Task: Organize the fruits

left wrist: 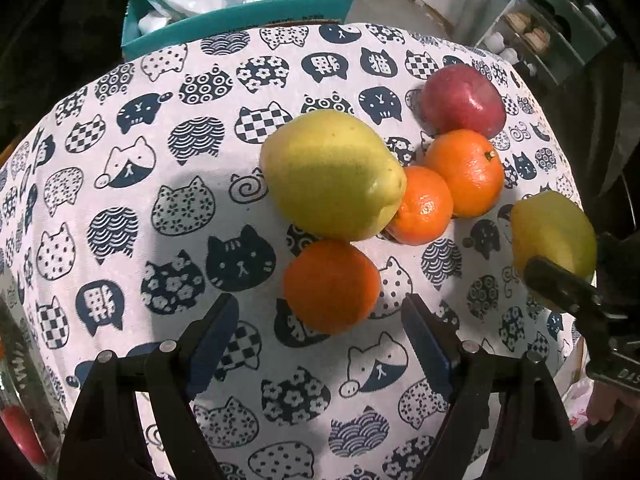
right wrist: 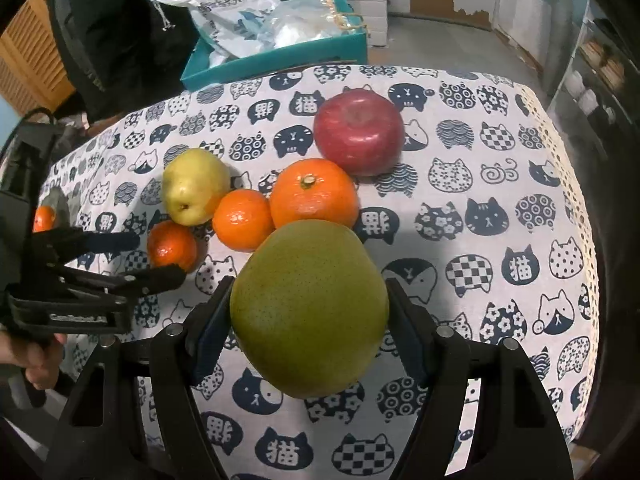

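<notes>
Six fruits show on the cat-print tablecloth (right wrist: pixel 480 216). The right gripper (right wrist: pixel 308 320) hugs a big green pear (right wrist: pixel 310 308), one blue pad on each side of it. This pear sits at 6 o'clock from the rest of the fruit in the right wrist view.

At 12 o'clock from it is a big orange (right wrist: pixel 314 194), and the two touch. A red apple (right wrist: pixel 359 132) sits at 1 o'clock from that orange, right against it. A small orange (right wrist: pixel 243 219) is at 9 o'clock from the big orange. A yellow pear (right wrist: pixel 195 186) leans on the small orange at its 10 o'clock. One more orange (right wrist: pixel 172 246) lies at 6 o'clock from the yellow pear.

The left gripper (left wrist: pixel 320 326) is spread wide and holds nothing. In its own view that last orange (left wrist: pixel 332 286) sits just ahead, between the finger tips, but the pads do not touch it. A teal box (right wrist: pixel 280 56) with plastic bags stands behind the table at 12 o'clock.
</notes>
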`<state>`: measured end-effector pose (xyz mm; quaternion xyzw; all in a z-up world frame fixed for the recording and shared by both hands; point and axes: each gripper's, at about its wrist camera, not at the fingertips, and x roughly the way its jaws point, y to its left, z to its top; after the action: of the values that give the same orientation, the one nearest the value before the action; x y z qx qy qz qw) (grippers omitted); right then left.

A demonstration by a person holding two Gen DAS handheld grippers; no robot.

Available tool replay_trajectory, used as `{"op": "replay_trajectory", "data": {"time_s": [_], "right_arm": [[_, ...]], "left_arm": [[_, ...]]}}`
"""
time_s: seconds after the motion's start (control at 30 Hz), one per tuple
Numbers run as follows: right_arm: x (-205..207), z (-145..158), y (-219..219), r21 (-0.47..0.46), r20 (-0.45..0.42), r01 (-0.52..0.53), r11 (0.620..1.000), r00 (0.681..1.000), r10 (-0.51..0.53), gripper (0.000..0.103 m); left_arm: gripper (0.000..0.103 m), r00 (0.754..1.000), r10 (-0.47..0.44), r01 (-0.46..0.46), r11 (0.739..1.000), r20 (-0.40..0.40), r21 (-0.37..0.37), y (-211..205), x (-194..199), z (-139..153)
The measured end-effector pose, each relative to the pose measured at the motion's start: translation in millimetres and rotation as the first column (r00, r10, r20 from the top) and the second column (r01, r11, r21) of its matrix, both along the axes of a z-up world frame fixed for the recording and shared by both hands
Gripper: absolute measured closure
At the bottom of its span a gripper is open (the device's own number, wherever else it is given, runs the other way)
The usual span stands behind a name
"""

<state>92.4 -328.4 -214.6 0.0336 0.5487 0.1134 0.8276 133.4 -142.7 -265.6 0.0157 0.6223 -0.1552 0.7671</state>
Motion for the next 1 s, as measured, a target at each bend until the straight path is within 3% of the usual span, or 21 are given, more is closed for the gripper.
{"op": "replay_trajectory", "data": {"time_s": [0.13, 0.2, 0.33, 0.67, 1.0], "right_arm": [[0, -1, -2, 0.003, -0.002, 0.003, 1.0, 1.0, -0.003, 0.031], [0, -2, -3, 0.004, -0.003, 0.006, 1.0, 1.0, -0.006, 0.031], [1, -4, -4, 0.002, -0.007, 0.004, 1.0, 1.0, -0.004, 0.031], [1, -3, 5, -0.015, 0.01, -0.012, 1.0, 1.0, 0.012, 0.031], [1, 26, 18, -0.014, 0.078, -0.028, 1.0, 0.997, 0.029, 0.031]], "left_arm": [[0.027, 1.0, -0.029, 0.029, 1.0, 0.001, -0.004, -7, 2, -5], [0.042, 0.999, -0.049, 0.049, 0.999, -0.007, -0.006, -10, 3, -9], [0.055, 0.998, -0.067, 0.067, 0.997, 0.019, 0.025, -12, 2, -9], [0.056, 0.995, -0.085, 0.084, 0.996, 0.051, 0.017, -5, -9, -1], [0.056, 0.994, -0.063, 0.064, 0.998, 0.091, -0.011, 10, -29, 33]]}}
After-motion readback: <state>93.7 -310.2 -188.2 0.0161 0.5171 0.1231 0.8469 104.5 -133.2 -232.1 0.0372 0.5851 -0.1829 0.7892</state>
